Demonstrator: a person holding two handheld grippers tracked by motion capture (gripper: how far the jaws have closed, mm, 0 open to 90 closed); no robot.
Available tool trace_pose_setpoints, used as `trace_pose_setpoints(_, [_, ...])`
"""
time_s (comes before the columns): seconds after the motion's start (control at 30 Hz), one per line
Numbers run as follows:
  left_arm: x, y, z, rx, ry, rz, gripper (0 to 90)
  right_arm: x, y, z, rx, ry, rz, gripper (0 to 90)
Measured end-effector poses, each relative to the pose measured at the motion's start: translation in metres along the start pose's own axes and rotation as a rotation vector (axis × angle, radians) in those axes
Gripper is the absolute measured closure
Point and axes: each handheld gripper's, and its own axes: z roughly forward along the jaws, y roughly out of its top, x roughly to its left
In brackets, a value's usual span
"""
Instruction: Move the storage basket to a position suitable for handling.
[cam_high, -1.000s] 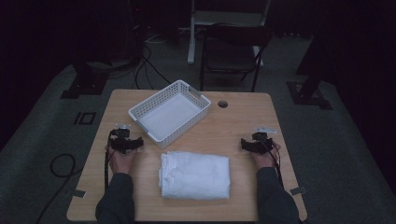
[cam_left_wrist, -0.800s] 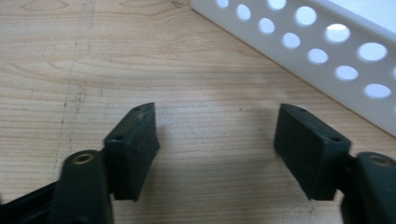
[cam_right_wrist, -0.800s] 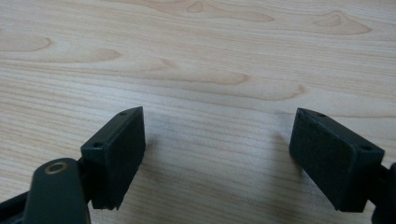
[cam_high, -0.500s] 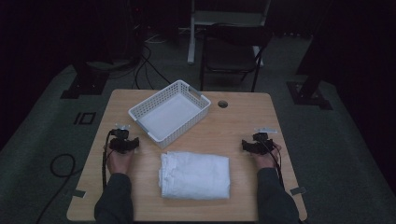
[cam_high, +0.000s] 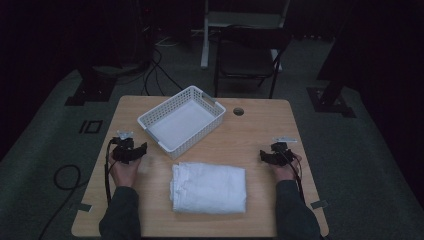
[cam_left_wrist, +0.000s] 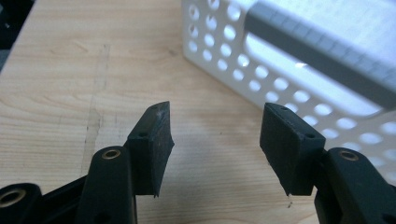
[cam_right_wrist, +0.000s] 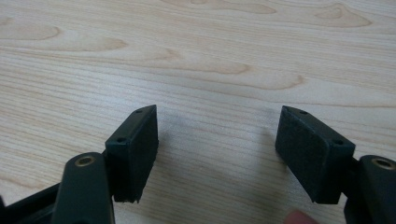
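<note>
A folded white cloth (cam_high: 209, 187) lies at the front middle of the wooden table (cam_high: 260, 125). Behind it and to the left, a white perforated basket (cam_high: 195, 142) stands empty and at an angle. My left gripper (cam_high: 143, 148) is held left of the cloth, pointing at the basket's near wall (cam_left_wrist: 243, 60). Its jaws (cam_left_wrist: 215, 108) are apart and have just been opening, with only bare wood between them. My right gripper (cam_high: 261, 156) rests right of the cloth. Its jaws (cam_right_wrist: 218, 111) are also apart over bare wood and have just been closing.
A round cable hole (cam_high: 238, 111) sits in the table behind the basket. Beyond the far edge stands a dark chair (cam_high: 250, 55), and cables (cam_high: 65, 177) lie on the floor at the left. A cable trails from each gripper along the forearm.
The left hand has shifted slightly, with its gripper a little higher off the table. The right hand has kept still. Cloth and basket have not moved.
</note>
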Motion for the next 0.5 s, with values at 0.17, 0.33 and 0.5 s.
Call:
trace_pose_setpoints(0.17, [-0.001, 0.006, -0.013, -0.045, -0.022, -0.029, 40.3, 0.0, 0.0, 0.0, 0.003, 0.0, 0.0, 28.9])
trace_pose_setpoints(0.33, [-0.006, 0.01, -0.021, -0.064, -0.039, -0.031, 37.2, 0.0, 0.001, 0.0, 0.009, -0.003, 0.002, 28.6])
trace_pose_setpoints(0.5, [-0.015, 0.015, -0.025, -0.086, -0.067, -0.032, 34.7, 0.0, 0.001, 0.0, 0.009, -0.005, 0.003, 27.9])
